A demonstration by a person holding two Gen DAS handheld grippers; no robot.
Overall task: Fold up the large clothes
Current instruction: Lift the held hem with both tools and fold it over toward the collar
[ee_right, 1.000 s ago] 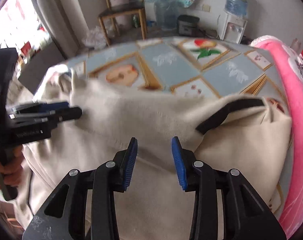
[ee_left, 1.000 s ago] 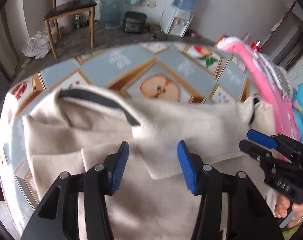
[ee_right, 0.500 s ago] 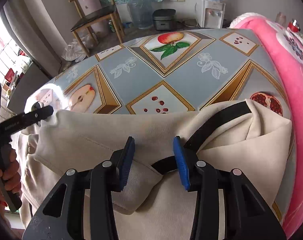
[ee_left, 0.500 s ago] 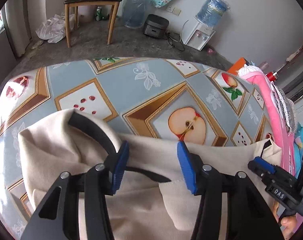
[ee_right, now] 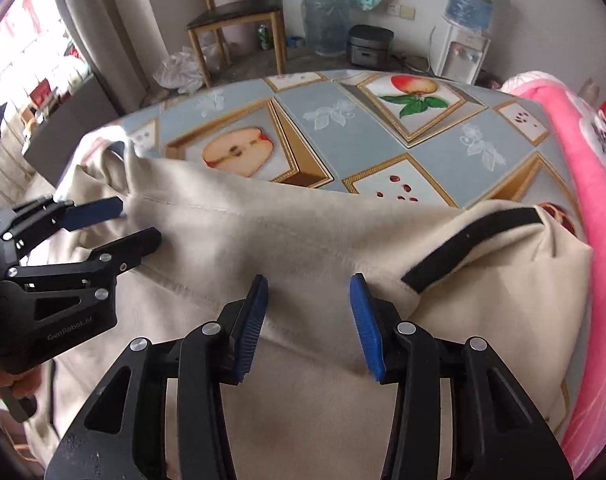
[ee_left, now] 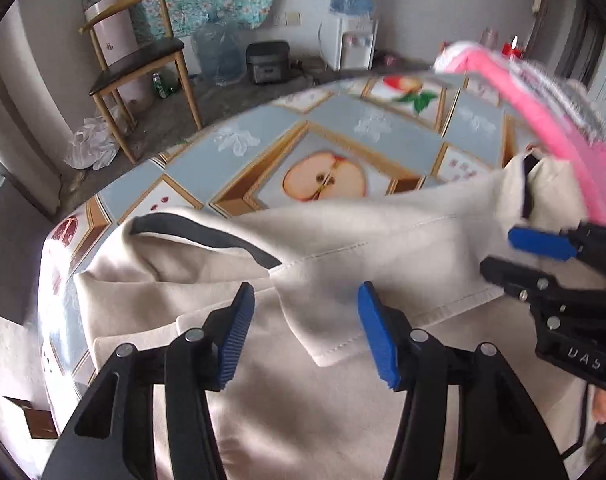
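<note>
A large beige garment (ee_left: 343, 240) with black trim (ee_left: 207, 236) lies folded on a table covered by a fruit-print cloth (ee_left: 383, 132). My left gripper (ee_left: 305, 316) hovers over a folded flap corner. Its jaws are opening, and the cloth lies under them, not pinched. In the right wrist view my right gripper (ee_right: 309, 308) hangs over the garment (ee_right: 303, 240) beside a black strip (ee_right: 471, 240). Its jaws are opening too, with nothing gripped. Each gripper shows in the other's view: the right gripper (ee_left: 503, 252) and the left gripper (ee_right: 137, 222).
A pink blanket (ee_right: 583, 160) lies heaped along the table's right side. Beyond the table's far edge stand a wooden chair (ee_left: 135, 64), a water dispenser (ee_left: 355, 44) and large water bottles on the floor. A person's hand (ee_left: 605, 408) holds the right gripper.
Half a second ago both grippers looked over the garment's far edge; now they are back over its middle. Both pairs of jaws stand slightly wider.
</note>
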